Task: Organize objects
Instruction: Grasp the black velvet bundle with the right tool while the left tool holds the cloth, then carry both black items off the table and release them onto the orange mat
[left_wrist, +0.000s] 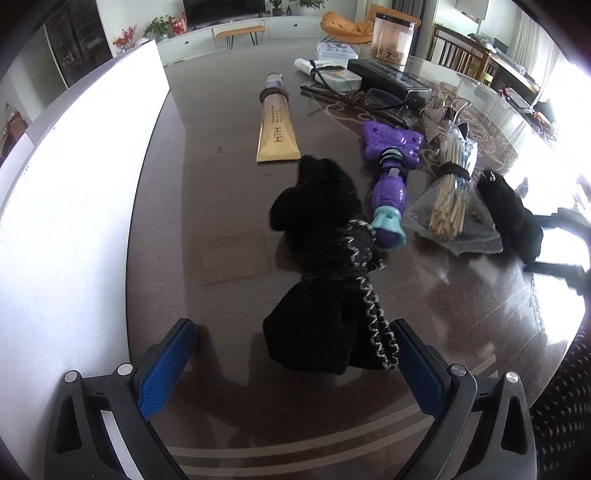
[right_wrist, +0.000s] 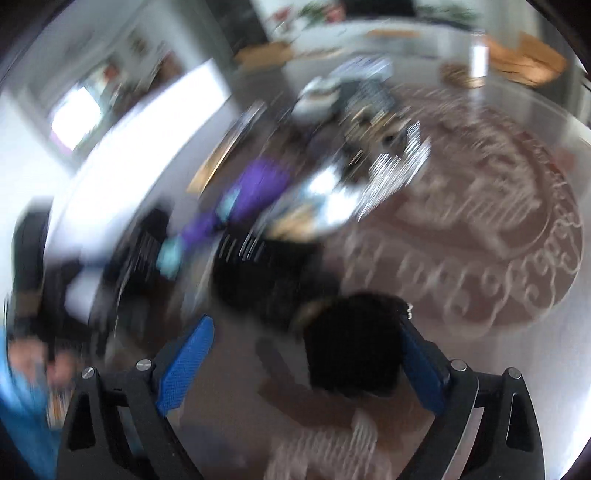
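My left gripper (left_wrist: 291, 354) is open over the dark table, its blue pads either side of the near end of a black cloth bundle (left_wrist: 325, 266) tied with black-and-white cord. Beyond it lie a gold tube (left_wrist: 276, 129), a purple and teal toy (left_wrist: 389, 177), a bag of wooden sticks (left_wrist: 452, 199) and another black bundle (left_wrist: 509, 214). The right wrist view is badly blurred. My right gripper (right_wrist: 306, 347) is open, with a black object (right_wrist: 354, 343) between its pads, against the right pad. The purple toy (right_wrist: 255, 192) shows as a smear.
A white box wall (left_wrist: 85, 177) stands along the left. At the far end of the table are a black keyboard (left_wrist: 391, 75), glasses (left_wrist: 384, 99), a clear container (left_wrist: 393, 37) and papers. The table has an ornate inlay (right_wrist: 480, 221). Chairs stand at the right.
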